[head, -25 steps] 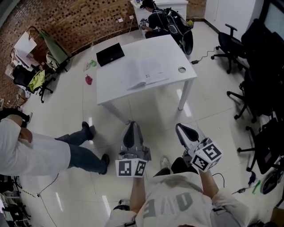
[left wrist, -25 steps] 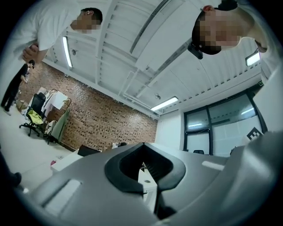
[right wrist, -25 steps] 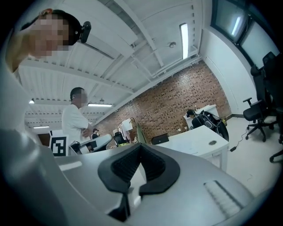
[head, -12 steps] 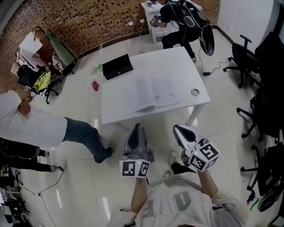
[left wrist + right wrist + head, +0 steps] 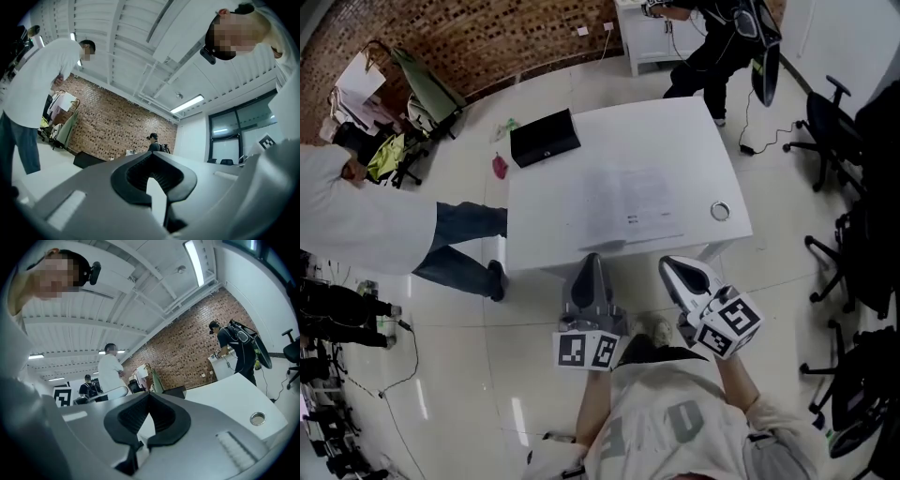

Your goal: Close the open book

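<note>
The open book (image 5: 633, 206) lies flat on the white table (image 5: 675, 141), its pages up, near the table's front edge. Both grippers are short of that edge and apart from the book. My left gripper (image 5: 592, 259) is shut and holds nothing; it points at the table's near edge below the book. My right gripper (image 5: 668, 266) sits just right of it, shut and empty as well. In the left gripper view the left gripper (image 5: 157, 187) faces the table top (image 5: 42, 166); in the right gripper view the right gripper (image 5: 145, 437) does the same. Neither gripper view shows the book clearly.
A black case (image 5: 544, 137) lies at the table's far left corner, a small metal ring (image 5: 719, 211) near its right edge. A person in a white shirt (image 5: 366, 225) stands left of the table, another in black (image 5: 722, 28) behind it. Office chairs (image 5: 853, 112) stand at the right.
Both grippers have moved forward and the table now lies just ahead of their tips. The person in white has walked up along the table's left side. Both jaws stay shut.
</note>
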